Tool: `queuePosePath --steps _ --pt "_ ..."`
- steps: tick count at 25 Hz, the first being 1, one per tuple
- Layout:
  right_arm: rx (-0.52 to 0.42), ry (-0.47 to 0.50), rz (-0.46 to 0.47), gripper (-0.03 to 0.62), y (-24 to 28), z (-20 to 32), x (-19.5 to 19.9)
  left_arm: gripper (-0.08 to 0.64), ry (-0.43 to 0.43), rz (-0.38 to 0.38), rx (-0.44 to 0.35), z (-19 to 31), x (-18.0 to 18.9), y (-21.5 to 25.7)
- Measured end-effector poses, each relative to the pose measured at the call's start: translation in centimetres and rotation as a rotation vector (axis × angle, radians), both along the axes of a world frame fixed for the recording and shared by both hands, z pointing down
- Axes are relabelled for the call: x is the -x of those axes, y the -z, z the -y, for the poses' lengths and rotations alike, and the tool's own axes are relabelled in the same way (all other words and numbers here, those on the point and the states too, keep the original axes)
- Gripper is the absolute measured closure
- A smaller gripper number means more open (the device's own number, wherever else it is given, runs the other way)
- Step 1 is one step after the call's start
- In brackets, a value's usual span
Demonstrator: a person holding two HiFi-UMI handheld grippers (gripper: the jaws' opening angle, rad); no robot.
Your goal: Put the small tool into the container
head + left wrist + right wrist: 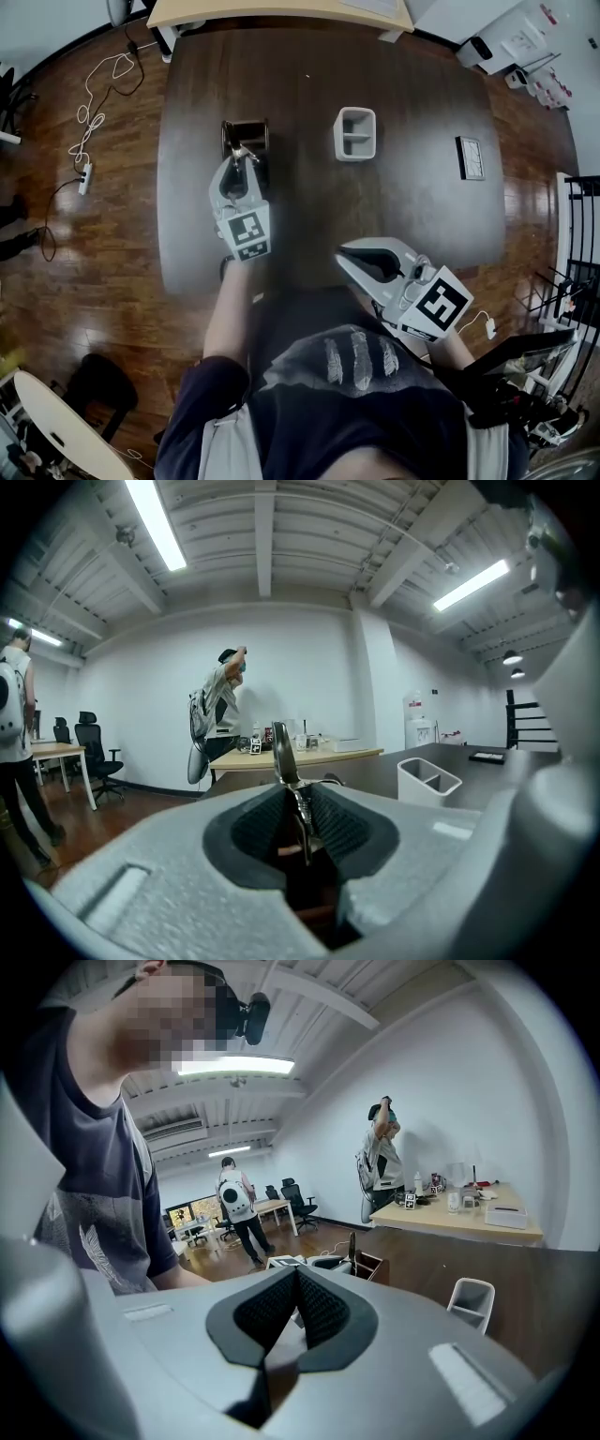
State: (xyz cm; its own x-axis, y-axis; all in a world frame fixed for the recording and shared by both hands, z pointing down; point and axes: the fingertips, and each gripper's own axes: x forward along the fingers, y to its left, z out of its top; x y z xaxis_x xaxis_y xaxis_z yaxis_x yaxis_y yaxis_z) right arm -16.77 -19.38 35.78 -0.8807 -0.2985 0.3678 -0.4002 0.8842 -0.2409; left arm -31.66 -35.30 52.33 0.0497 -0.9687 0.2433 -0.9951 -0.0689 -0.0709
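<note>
Left gripper (246, 169) fingers are clamping the small tool (284, 757), right gripper (345, 260) fingers sitting together, empty; advise carrying it steadily to the container (354, 134).

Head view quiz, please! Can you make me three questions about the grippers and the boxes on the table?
1. True or false: the right gripper is holding something.
2. Which gripper holds the small metal tool? A) left gripper B) right gripper C) neither
3. Fill in: in the head view, on the dark table, the white container stands to the ___ of the brown box.

Key: 1 false, its jaws are together with nothing between them. 2 A. 3 right.
</note>
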Motion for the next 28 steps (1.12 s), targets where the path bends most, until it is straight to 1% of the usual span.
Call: queuePosePath --steps 3,7,8,9,11,12,14,18,21,23,26,28 --pt "0.018 -0.043 -0.026 0.592 -1.2 0.9 0.4 0.479 -0.042 0.048 0.036 0.5 -0.2 -0.2" --pt "0.038 -0.074 -0.055 0.591 -3.6 2.7 2.9 0.472 -0.087 0.087 0.087 0.8 2.2 -1.1" --pt "0.035 -0.067 -0.055 0.592 -3.7 2.7 3.4 0.451 -0.097 0.088 0.097 0.5 2.5 -1.2" --pt "0.032 -0.054 -0.048 0.592 -3.5 2.5 3.5 0.446 -0.102 0.085 0.104 0.2 2.4 -1.1" --pt "0.032 -0.035 -0.032 0.592 -2.8 2.0 2.9 0.421 -0.101 0.066 0.116 -0.4 1.7 -0.7" --pt "0.034 -0.034 -0.029 0.592 -2.5 1.8 2.5 0.394 -0.1 0.058 0.123 -0.6 1.3 -0.5" --pt "0.034 -0.036 -0.032 0.592 -2.2 1.5 2.0 0.379 -0.103 0.058 0.128 -0.9 1.1 -0.1" --pt "0.027 -0.046 -0.027 0.592 -2.1 1.3 1.2 0.348 -0.124 0.081 0.1 -1.1 0.5 1.3" --pt "0.016 -0.081 -0.031 0.591 -1.9 1.4 0.1 0.314 -0.162 0.071 0.062 -1.3 -0.7 2.9" --pt "0.014 -0.106 -0.028 0.592 -2.0 1.5 -0.3 0.313 -0.192 0.082 0.035 -1.7 -1.3 4.3" --pt "0.022 -0.128 -0.015 0.592 -2.4 1.4 -0.1 0.313 -0.245 0.125 0.002 -2.9 -1.7 6.3" --pt "0.02 -0.131 -0.019 0.592 -2.5 1.4 0.4 0.313 -0.277 0.128 -0.023 -3.6 -1.8 7.6"
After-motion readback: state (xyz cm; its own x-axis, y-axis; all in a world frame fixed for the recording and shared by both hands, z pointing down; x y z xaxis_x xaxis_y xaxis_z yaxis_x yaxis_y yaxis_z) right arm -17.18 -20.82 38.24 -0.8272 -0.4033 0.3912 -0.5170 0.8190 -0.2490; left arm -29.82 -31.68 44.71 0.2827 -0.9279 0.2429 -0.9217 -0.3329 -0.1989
